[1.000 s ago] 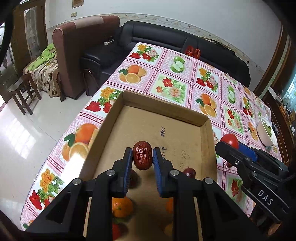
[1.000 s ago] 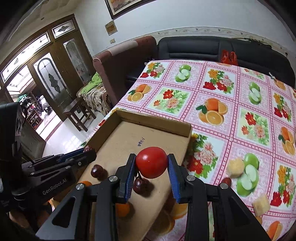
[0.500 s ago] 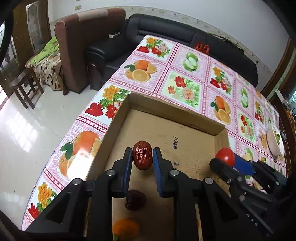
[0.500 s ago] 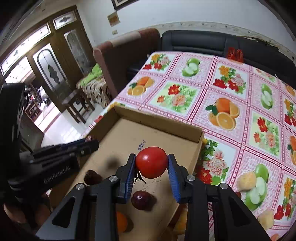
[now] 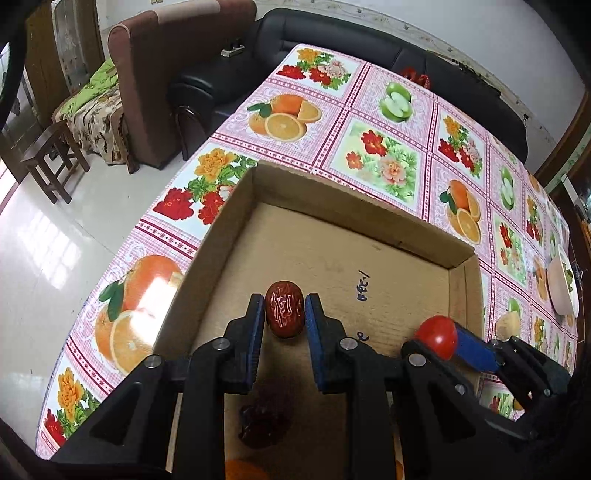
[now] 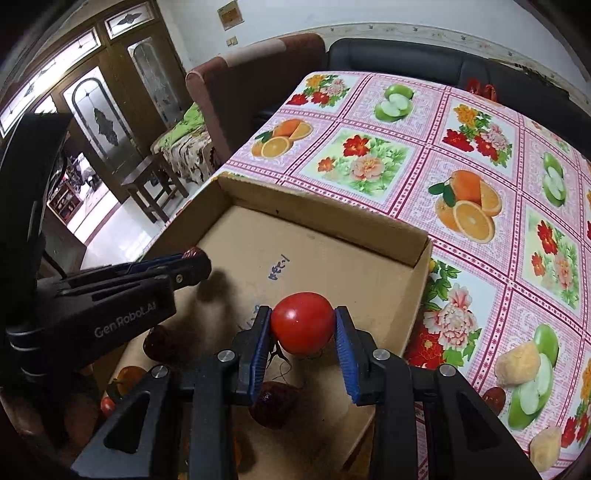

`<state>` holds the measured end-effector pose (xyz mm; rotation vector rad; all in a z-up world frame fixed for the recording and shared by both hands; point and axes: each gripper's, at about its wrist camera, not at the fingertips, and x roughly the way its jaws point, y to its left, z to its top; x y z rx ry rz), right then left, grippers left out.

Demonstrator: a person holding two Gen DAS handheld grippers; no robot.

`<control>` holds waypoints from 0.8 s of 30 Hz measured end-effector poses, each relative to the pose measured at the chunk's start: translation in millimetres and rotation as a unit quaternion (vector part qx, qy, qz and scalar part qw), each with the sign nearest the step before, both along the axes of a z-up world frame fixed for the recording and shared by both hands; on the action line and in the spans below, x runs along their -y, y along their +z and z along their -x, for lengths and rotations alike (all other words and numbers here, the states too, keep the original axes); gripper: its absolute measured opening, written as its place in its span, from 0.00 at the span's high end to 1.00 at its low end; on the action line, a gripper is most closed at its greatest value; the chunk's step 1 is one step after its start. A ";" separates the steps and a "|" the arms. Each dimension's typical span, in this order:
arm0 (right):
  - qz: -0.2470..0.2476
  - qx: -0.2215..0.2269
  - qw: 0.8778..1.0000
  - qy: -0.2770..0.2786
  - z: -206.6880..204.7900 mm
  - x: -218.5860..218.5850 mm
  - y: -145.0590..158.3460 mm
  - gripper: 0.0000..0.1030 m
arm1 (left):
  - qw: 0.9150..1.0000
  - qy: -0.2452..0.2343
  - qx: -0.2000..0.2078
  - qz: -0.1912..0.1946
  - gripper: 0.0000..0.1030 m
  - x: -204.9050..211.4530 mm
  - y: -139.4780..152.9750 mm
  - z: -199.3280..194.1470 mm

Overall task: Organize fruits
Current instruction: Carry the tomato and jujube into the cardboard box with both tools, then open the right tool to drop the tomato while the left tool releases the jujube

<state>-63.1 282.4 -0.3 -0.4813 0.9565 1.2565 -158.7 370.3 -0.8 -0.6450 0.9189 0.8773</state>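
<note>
My left gripper (image 5: pixel 285 317) is shut on a wrinkled red date (image 5: pixel 284 314), held above the floor of a shallow cardboard box (image 5: pixel 332 210). My right gripper (image 6: pixel 302 326) is shut on a red tomato (image 6: pixel 302 323) over the same box (image 6: pixel 325 214); from the left wrist view that tomato (image 5: pixel 436 335) shows at the right. Another date (image 5: pixel 264 419) and an orange fruit (image 5: pixel 242 470) lie on the box floor below the left fingers. In the right wrist view a date (image 6: pixel 271 404) lies under the fingers, more fruit (image 6: pixel 127 374) at the lower left.
The box sits on a table with a pink fruit-and-flower cloth (image 5: pixel 380 155). Yellowish fruit pieces (image 6: pixel 517 362) and a dark date (image 6: pixel 493 397) lie on the cloth right of the box. A pale bowl (image 5: pixel 559 288) stands far right. Sofas (image 5: pixel 332 33) and a stool (image 5: pixel 51 155) lie beyond the table edge.
Both grippers have moved forward and down over the box, keeping hold of the date and the tomato. The box's far wall looks closer, and the fruit on the floor slid toward the frames' bottom.
</note>
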 end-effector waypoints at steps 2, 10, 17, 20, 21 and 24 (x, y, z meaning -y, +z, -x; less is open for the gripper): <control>0.006 0.001 1.000 0.005 2.1 -1.9 -3.1 0.67 | 1.000 0.000 -0.003 0.007 0.81 -1.5 -3.8 -0.7; 0.020 0.013 1.000 0.008 3.8 -6.6 -13.0 0.67 | 1.000 0.007 -0.010 0.012 0.80 -2.5 -11.0 -2.1; 0.027 0.040 0.999 0.018 9.1 -9.3 -16.1 0.65 | 1.000 0.006 -0.012 0.009 0.72 0.5 -11.0 -2.4; 0.029 0.044 0.998 0.021 10.6 -8.9 -15.6 0.65 | 1.000 0.007 0.001 0.016 0.63 0.6 -8.3 0.9; 0.028 0.041 0.999 0.021 10.4 -8.0 -14.6 0.63 | 1.000 0.009 0.002 0.012 0.63 2.6 -5.3 2.4; 0.023 0.042 0.999 0.019 10.6 -4.3 -10.1 0.54 | 1.000 0.008 0.004 0.001 0.63 9.0 3.9 4.6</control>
